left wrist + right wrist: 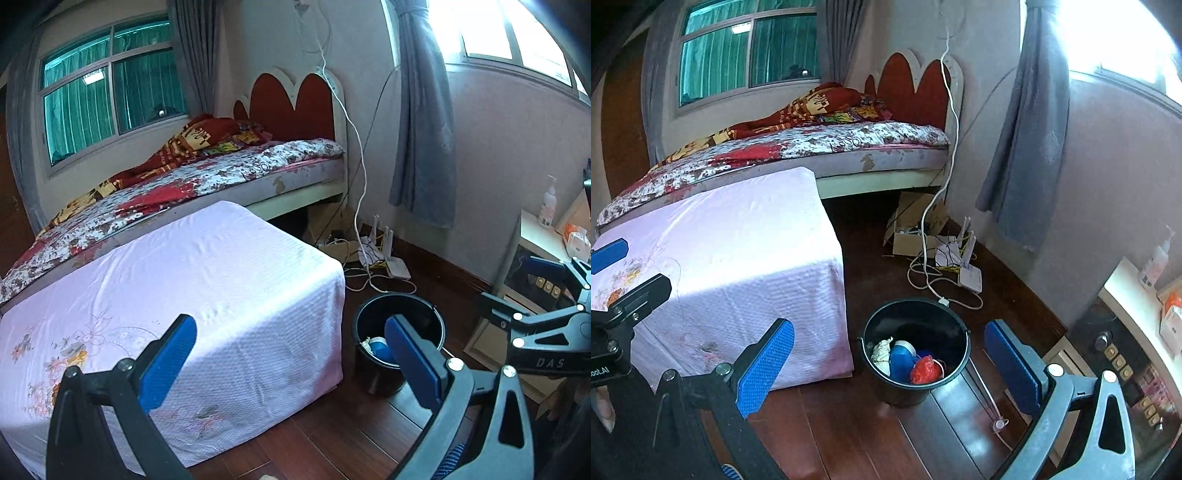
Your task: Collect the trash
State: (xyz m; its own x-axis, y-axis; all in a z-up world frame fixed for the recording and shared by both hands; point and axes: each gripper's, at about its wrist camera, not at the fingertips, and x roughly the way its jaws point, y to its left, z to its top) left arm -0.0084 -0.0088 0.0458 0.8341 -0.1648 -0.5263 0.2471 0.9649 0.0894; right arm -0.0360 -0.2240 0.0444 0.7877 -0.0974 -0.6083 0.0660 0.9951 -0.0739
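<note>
The left claw (291,347) hung spread and empty over the cloth-draped tabletop (207,280). Right of it, on the floor (849,435), the black bucket (916,347) held red, blue and white trash (908,360), below the equally spread, empty right claw (890,350).

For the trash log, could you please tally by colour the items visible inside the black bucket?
In the black bucket, seen from the right wrist:
White: 1, crumpled wad
Blue: 1, container
Red: 1, crumpled bag
Total: 3
</note>
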